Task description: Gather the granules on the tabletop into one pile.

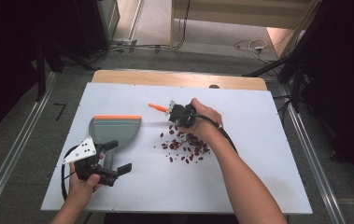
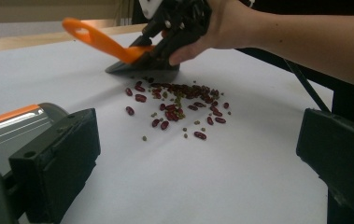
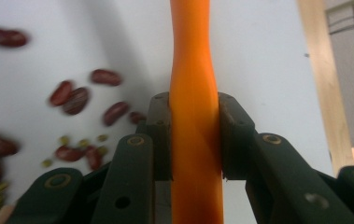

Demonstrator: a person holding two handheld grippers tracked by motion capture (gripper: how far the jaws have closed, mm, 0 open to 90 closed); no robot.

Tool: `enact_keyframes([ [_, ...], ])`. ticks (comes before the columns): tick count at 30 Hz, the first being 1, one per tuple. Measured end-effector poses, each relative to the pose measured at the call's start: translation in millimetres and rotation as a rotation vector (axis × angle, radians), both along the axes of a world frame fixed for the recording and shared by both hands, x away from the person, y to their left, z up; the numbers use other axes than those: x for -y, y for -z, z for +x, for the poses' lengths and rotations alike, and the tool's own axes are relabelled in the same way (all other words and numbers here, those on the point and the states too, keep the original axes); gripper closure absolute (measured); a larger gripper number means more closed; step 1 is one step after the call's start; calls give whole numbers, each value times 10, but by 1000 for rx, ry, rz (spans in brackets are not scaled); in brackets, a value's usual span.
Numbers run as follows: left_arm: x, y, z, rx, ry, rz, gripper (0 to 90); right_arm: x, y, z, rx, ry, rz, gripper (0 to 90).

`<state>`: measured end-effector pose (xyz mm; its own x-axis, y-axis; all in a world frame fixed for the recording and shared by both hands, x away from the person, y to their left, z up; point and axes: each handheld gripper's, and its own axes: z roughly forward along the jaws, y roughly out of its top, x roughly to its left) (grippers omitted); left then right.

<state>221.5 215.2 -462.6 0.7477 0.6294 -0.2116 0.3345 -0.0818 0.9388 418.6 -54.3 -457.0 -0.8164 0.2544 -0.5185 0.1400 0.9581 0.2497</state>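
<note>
The right gripper (image 1: 180,114) clamps the orange-handled brush (image 2: 101,41) just behind the scattered red beans (image 1: 186,147) — apparently to sweep them toward the grey orange-edged dustpan (image 1: 115,128), beside which the left gripper (image 1: 111,171) waits gaping and empty.

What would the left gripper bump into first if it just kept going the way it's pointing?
Probably the scattered beans: they lie on the white table straight ahead between the open left gripper's jaws. Beyond them sits the brush held in the right gripper.
</note>
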Motion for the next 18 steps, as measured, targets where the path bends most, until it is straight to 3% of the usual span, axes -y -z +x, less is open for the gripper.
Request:
enact_keyframes([
  [1, 0, 0, 5, -1, 0, 1, 6, -2, 8, -27, -5, -10, -10, 681],
  [6, 13, -6, -1, -2, 3, 4, 7, 42, -19, -175, -90, -62, 36, 677],
  [18, 39, -6, -4, -2, 6, 11, 7, 139, -20, -567, -146, -159, 30, 673],
])
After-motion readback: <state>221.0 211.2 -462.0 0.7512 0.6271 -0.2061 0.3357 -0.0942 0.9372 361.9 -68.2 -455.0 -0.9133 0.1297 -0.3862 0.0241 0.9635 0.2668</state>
